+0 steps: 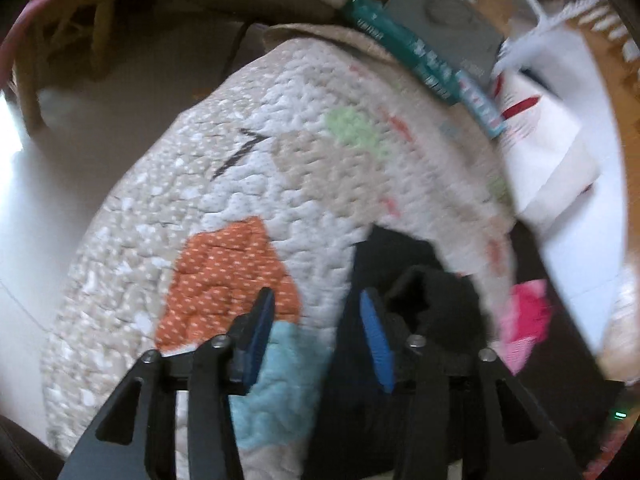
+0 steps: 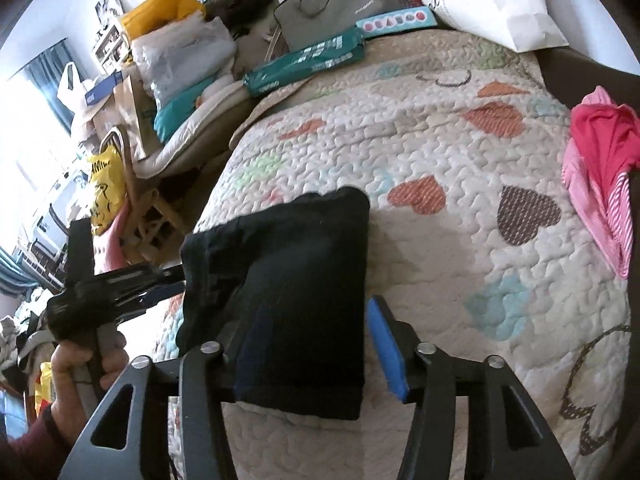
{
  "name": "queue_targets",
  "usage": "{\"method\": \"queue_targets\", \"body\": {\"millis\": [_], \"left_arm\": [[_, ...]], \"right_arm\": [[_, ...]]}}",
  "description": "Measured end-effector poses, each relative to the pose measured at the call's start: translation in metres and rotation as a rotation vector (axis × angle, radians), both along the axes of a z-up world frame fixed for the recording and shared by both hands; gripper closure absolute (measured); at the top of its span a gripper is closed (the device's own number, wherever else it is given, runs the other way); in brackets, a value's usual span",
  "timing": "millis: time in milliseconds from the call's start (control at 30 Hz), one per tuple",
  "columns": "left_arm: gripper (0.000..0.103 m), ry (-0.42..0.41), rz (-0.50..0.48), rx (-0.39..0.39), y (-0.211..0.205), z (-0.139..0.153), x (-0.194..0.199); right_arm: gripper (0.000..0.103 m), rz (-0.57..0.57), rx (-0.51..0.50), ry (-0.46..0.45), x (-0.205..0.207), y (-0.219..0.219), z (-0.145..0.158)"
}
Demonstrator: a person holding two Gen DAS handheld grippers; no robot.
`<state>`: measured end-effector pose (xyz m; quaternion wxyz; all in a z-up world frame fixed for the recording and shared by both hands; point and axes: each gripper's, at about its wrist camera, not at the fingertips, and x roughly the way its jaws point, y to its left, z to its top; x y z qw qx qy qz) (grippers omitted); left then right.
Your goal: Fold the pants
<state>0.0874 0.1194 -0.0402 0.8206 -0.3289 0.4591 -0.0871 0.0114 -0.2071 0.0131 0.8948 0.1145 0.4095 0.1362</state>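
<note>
A: How do the pants (image 2: 296,292) look?

B: Black, folded into a compact thick rectangle. They lie flat on the quilt (image 2: 420,240), near its left edge in the right wrist view, one end reaching back between the fingers of the right gripper (image 2: 316,344).

A: Is that gripper gripping them?

B: No. Its fingers stand spread wide, released; the cloth covers the left blue pad, and the right blue pad stands clear of it.

A: And the left gripper (image 1: 320,328)?

B: Also released, fingers apart over the quilt. In its own blurred view the pants (image 1: 404,280) are a dark heap just beyond its right finger. I cannot tell whether that finger touches them.

A: What does the right wrist view add?

B: At far left, the left hand (image 2: 80,368) gripping the handle, with the left gripper (image 2: 176,280) reaching to the pants' left edge. Only this view shows the fold's neat shape.

A: The surroundings?

B: The quilt is cream with stitched hearts in orange, brown and pale blue. Left of it are a yellow bag (image 2: 106,192) and a bright window. Along the far edge lie a long teal box (image 2: 304,60), a grey case (image 2: 332,0) and a white paper bag (image 2: 484,0). At the right edge is a pink garment (image 2: 600,168).
</note>
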Motion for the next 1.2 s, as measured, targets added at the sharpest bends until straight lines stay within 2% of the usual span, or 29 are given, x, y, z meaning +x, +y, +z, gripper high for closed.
{"method": "queue_targets", "body": {"millis": [100,200,400,600,700,767,833,867,900,933,1000,1033,1067,1200], "left_arm": [[0.047,-0.043,-0.043,-0.074,-0.007,0.008,-0.004],[0.044,-0.047,-0.105,-0.113,-0.022,0.010,0.000],[0.043,0.017,-0.166,-0.059,-0.046,-0.010,0.007],[0.043,0.039,-0.229,-0.146,-0.052,-0.027,0.016],[0.043,0.030,-0.271,-0.133,-0.057,-0.028,0.017],[0.041,0.030,-0.290,-0.133,-0.060,-0.029,0.019],[0.032,0.026,-0.299,-0.150,-0.061,-0.029,0.020],[0.032,0.022,-0.294,-0.148,-0.064,-0.029,0.022],[0.033,0.017,-0.290,-0.127,-0.067,-0.028,0.022],[0.044,0.014,-0.283,-0.102,-0.069,-0.027,0.021],[0.059,0.016,-0.280,-0.072,-0.073,-0.024,0.021],[0.062,0.019,-0.280,-0.085,-0.070,-0.024,0.019],[0.064,0.021,-0.272,-0.090,-0.069,-0.021,0.019],[0.067,-0.007,-0.265,-0.086,-0.068,-0.003,0.018]], "right_arm": [[0.040,-0.011,0.008,0.003,0.004,-0.004,0.002],[0.039,-0.017,0.023,0.018,0.011,-0.007,0.001],[0.036,-0.025,0.071,0.071,0.033,-0.012,-0.010],[0.034,-0.057,0.201,0.168,0.062,-0.021,-0.037],[0.034,-0.051,0.269,0.211,0.072,-0.021,-0.052],[0.033,-0.043,0.311,0.231,0.078,-0.020,-0.061],[0.033,-0.027,0.360,0.254,0.084,-0.018,-0.070],[0.033,-0.019,0.381,0.266,0.086,-0.016,-0.075],[0.033,-0.015,0.397,0.266,0.088,-0.014,-0.078],[0.032,-0.012,0.401,0.258,0.088,-0.012,-0.079],[0.036,0.010,0.385,0.255,0.089,-0.007,-0.076],[0.046,0.018,0.379,0.254,0.089,-0.005,-0.074],[0.054,0.024,0.382,0.254,0.088,-0.005,-0.072],[0.065,0.054,0.385,0.234,0.085,-0.001,-0.051]]}}
